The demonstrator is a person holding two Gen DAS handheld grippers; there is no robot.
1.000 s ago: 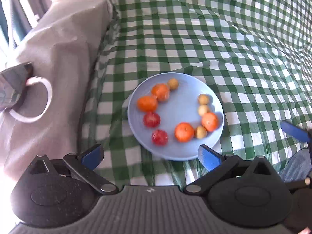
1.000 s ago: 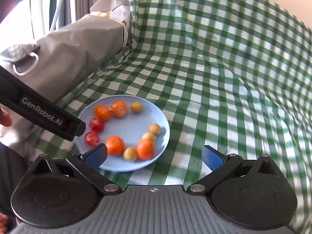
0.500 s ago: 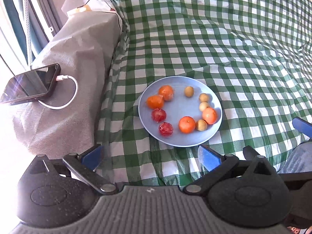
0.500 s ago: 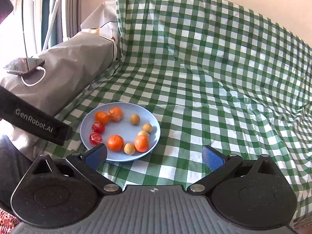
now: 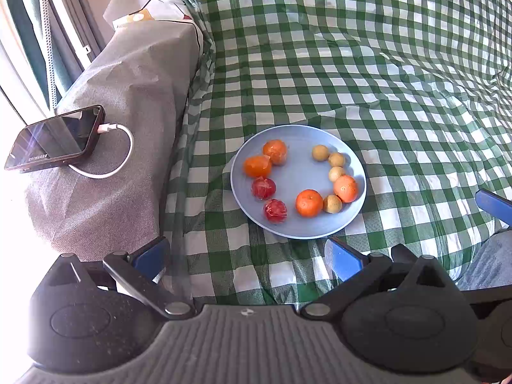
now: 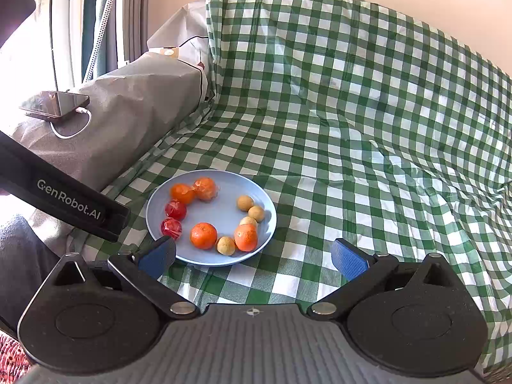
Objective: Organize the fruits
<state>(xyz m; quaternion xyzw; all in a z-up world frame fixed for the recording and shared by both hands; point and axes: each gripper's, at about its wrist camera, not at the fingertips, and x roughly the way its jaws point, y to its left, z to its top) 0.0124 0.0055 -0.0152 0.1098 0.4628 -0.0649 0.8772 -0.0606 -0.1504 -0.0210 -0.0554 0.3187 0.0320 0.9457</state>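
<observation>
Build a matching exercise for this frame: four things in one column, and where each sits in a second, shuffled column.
Things
1. two red plastic-wrapped round fruits
2. four small tan round fruits
3. black smartphone with white cable
4. round light-blue plate

Places
A. on the grey fabric-covered armrest
B. on the green-and-white checked cloth
C. on the plate, on the side toward the armrest
D. on the plate, on the side away from the armrest

Pairs: 1-C, 2-D, 3-A, 4-B

Green-checked sofa cover, sunlit window
</observation>
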